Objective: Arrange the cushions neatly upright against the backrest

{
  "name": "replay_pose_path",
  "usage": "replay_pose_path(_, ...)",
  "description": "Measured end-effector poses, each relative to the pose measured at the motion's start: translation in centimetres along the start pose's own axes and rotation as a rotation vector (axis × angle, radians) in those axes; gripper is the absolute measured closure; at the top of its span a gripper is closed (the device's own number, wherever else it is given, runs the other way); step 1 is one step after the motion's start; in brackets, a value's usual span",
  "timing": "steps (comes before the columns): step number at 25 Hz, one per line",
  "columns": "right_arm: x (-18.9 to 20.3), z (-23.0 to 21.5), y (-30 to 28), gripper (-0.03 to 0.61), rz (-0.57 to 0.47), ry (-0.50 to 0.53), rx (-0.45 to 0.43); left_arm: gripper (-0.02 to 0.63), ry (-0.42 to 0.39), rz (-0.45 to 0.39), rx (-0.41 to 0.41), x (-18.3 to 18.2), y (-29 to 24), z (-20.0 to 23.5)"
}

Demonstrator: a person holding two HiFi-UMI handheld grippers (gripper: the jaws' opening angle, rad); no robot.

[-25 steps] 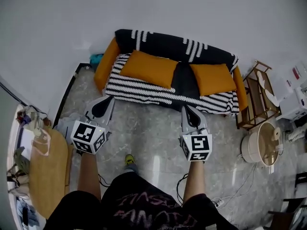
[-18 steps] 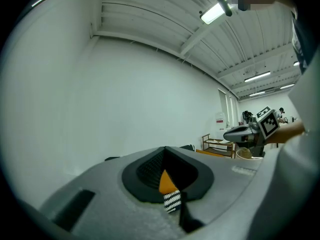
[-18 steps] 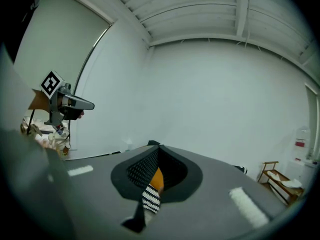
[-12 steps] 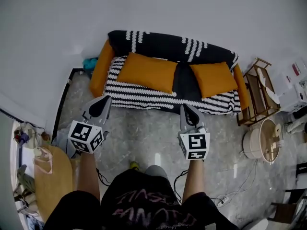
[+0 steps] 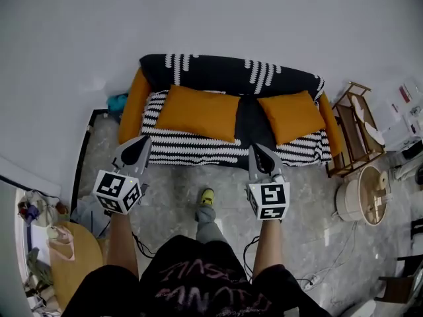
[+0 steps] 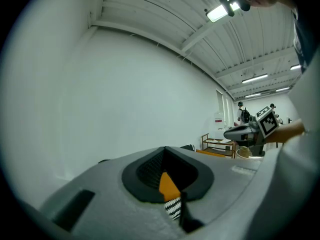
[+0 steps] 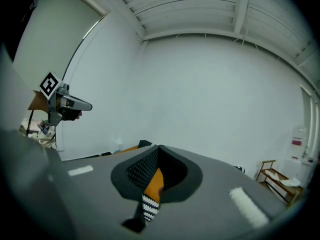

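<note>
Two orange cushions lie flat on the seat of a sofa (image 5: 198, 152) covered with a black and white patterned throw. The larger cushion (image 5: 197, 111) is on the left half, the smaller cushion (image 5: 292, 115) on the right, tilted. The black backrest (image 5: 225, 71) runs along the wall. My left gripper (image 5: 138, 146) is shut and empty, its tip over the sofa's front left edge. My right gripper (image 5: 256, 152) is shut and empty too, its tip at the front edge near the middle. Through each gripper view's closed jaws only a sliver of orange and striped fabric shows.
A wooden side rack (image 5: 355, 129) stands right of the sofa, with a round wooden tub (image 5: 365, 196) in front of it. A wooden table (image 5: 63, 263) with clutter sits at the lower left. Cables (image 5: 310, 279) lie on the stone floor. My shoe (image 5: 207, 197) steps between the grippers.
Both grippers have come closer to the sofa, their tips now at its front edge. I have stepped forward, a foot now showing between the grippers. Both stayed shut.
</note>
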State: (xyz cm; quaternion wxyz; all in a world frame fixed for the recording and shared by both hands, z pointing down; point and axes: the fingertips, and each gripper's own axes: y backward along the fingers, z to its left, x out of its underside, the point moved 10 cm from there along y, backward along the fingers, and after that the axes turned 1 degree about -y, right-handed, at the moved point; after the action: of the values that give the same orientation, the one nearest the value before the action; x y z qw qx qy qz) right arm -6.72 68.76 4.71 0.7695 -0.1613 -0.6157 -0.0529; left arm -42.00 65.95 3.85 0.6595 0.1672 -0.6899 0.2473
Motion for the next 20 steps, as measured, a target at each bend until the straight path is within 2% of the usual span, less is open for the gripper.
replay_pose_path(8, 2.1, -4.8, -9.2, 0.568, 0.017, -0.062, -0.012, 0.608, -0.027, 0.058, -0.007, 0.4, -9.2, 3.2)
replay_pose_path(20, 5.9, -16.2, -25.7, 0.568, 0.116, -0.137, -0.051, 0.607, 0.022, 0.170, -0.057, 1.9, -27.4, 9.2)
